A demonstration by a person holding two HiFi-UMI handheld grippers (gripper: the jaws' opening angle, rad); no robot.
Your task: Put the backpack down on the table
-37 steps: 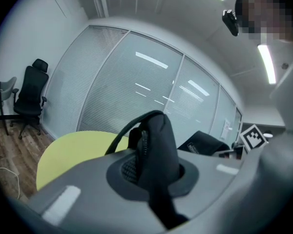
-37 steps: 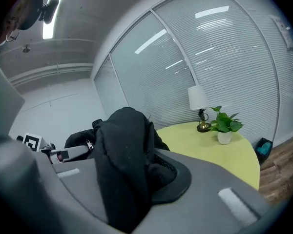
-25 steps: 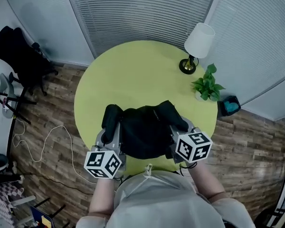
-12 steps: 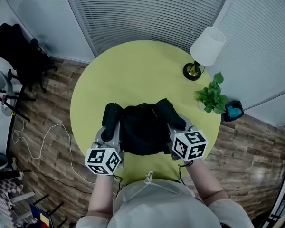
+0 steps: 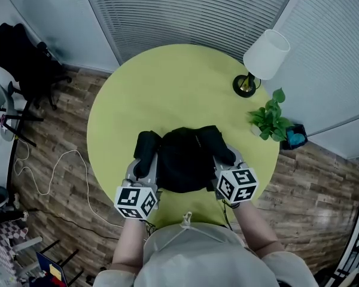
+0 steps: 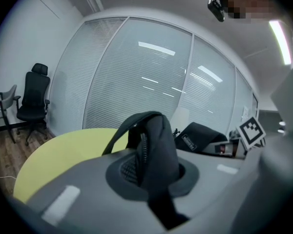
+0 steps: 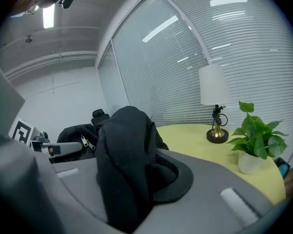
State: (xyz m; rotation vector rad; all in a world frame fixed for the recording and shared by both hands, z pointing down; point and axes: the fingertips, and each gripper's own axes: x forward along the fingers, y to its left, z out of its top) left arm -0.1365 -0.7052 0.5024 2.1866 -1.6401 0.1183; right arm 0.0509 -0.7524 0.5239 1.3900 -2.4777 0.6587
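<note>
The step in hand looks like the final lowering: the black backpack [image 5: 182,160] hangs or sits low over the near part of the round yellow tabletop [image 5: 167,82], between the two claws. Whether its base touches cannot be told from above. The left claw [image 5: 146,163] is clamped tight on a fold of strap at the bag's left side. The right claw [image 5: 224,158] grips bunched fabric on the other side; its jaws have just been easing open a little, with the fabric between them. Next, the bag likely needs settling flat, well inside the edge, before both claws let go. The backpack appears closed, so its contents are hidden. A small white pot [image 5: 255,130] holds a leafy plant beside the lamp [image 5: 260,61].
</note>
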